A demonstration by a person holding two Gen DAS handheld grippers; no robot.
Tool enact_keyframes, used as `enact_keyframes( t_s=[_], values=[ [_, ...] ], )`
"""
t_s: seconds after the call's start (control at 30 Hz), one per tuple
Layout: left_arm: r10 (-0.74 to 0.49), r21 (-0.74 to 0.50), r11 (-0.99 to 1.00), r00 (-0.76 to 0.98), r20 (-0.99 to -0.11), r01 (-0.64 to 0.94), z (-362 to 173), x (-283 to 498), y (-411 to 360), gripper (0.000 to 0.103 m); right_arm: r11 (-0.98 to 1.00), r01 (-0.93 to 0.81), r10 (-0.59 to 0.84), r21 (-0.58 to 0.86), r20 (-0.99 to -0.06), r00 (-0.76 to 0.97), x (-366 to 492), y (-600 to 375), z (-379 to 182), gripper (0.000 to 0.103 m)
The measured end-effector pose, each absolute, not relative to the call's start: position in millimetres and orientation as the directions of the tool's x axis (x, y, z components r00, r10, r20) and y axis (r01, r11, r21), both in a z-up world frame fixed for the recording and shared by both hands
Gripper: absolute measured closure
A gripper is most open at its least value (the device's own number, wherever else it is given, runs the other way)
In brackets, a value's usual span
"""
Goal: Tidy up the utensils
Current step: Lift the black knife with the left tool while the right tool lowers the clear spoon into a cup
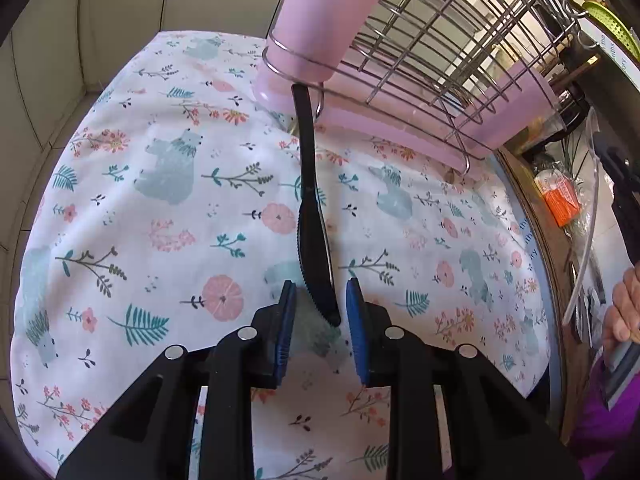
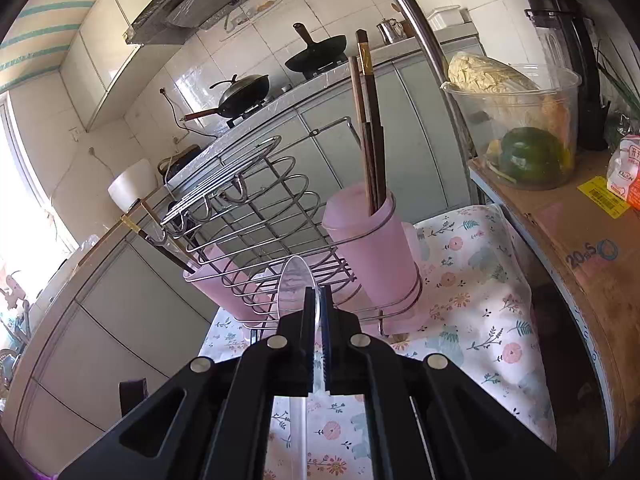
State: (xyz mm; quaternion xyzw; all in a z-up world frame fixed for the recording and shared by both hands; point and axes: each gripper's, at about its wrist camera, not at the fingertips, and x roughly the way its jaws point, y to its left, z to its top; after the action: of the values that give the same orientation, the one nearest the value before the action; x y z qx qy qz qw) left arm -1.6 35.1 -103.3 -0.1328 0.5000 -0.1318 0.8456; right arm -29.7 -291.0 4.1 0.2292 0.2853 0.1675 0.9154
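A black plastic knife (image 1: 311,216) lies on the floral cloth (image 1: 160,200), its handle end reaching under the wire rack (image 1: 432,60) by a pink cup (image 1: 320,20). My left gripper (image 1: 320,296) is open, its blue pads either side of the knife's serrated tip. My right gripper (image 2: 318,304) is shut on a clear plastic spoon (image 2: 294,284), bowl forward, held above the cloth in front of the rack (image 2: 256,220). The right pink cup (image 2: 368,248) holds dark chopsticks (image 2: 370,128); the left pink cup (image 2: 212,284) holds another pair (image 2: 160,236).
A cardboard box (image 2: 568,248) with a clear tub of vegetables (image 2: 520,128) stands right of the cloth. Kitchen cabinets and a stove with pans (image 2: 244,92) lie behind the rack. A hand (image 1: 624,304) and clutter sit at the right edge of the left wrist view.
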Motion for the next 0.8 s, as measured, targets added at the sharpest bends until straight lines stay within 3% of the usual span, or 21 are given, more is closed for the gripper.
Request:
enact_keyframes(
  t_s=[0.17, 0.27, 0.53, 0.6, 0.8],
  values=[
    [-0.259, -0.238, 0.965, 0.491, -0.832, 0.107, -102.7, -5.6, 17.6, 0.078, 0.831, -0.178, 0.448, 0.526, -0.445, 0.776, -35.1, -291.4, 1.0, 0.101],
    [-0.195, -0.169, 0.981, 0.507, -0.839, 0.098, -102.6, -8.2, 14.1, 0.087, 0.826, -0.182, 0.452, 0.534, -0.433, 0.780, -39.3, -294.3, 2.4, 0.101],
    [-0.208, -0.189, 0.978, 0.524, -0.826, 0.091, -77.5, -28.8, 33.3, 0.091, 0.821, -0.198, 0.456, 0.536, -0.406, 0.792, -51.5, -301.3, 9.0, 0.101],
    [-0.204, -0.170, 0.979, 0.541, -0.816, 0.113, -65.3, -37.9, 35.7, 0.103, 0.817, -0.203, 0.460, 0.540, -0.397, 0.794, -53.7, -302.3, 10.4, 0.101],
    [-0.177, -0.103, 0.982, 0.596, -0.783, 0.156, -41.2, -65.3, 34.1, 0.103, 0.812, -0.225, 0.469, 0.539, -0.371, 0.801, -63.4, -301.5, 17.1, 0.101]
  ],
)
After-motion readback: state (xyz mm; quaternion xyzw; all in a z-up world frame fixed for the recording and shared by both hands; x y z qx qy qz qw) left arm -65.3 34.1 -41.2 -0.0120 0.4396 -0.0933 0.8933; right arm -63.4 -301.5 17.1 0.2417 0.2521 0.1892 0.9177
